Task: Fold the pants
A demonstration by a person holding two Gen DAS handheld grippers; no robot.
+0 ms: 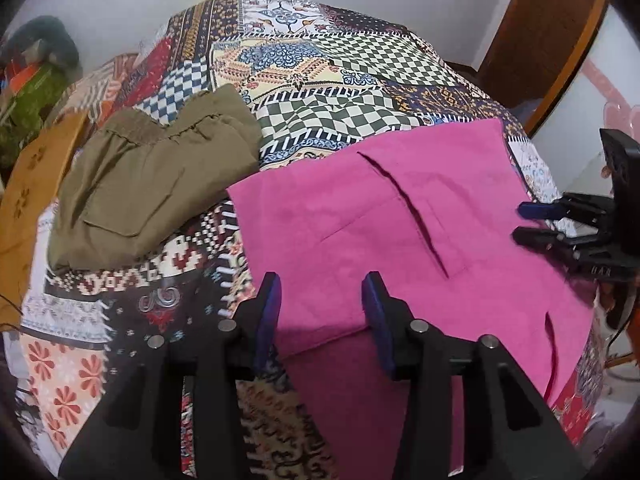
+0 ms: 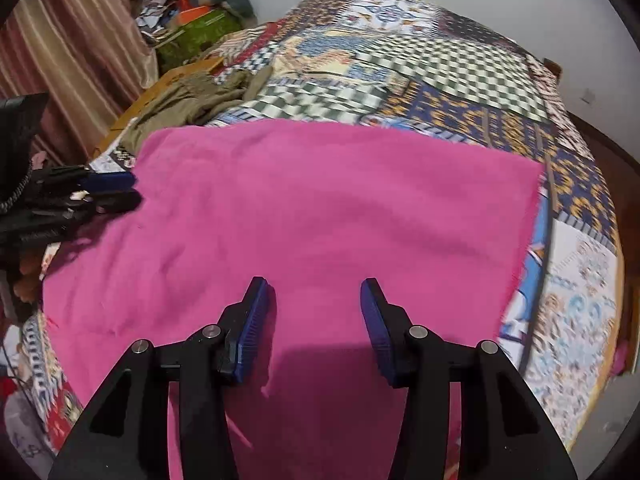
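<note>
Pink pants (image 1: 400,216) lie folded flat on the patterned bedspread (image 1: 328,80), olive pants (image 1: 152,184) heaped just beside. Both the left gripper (image 1: 320,304) and the right gripper (image 2: 316,312) are spread, holding nothing. Only the right view shows the curtain (image 2: 76,40).

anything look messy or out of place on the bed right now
Nothing looks spilled or damaged. The pink pants lie fairly flat on the patchwork bedspread, with a folded-over layer at the near edge. The one untidy thing is the olive-green pants, lying rumpled beside them near the bed's edge.

Even indoor light — fisheye-bent edges, right view motion-blurred.
</note>
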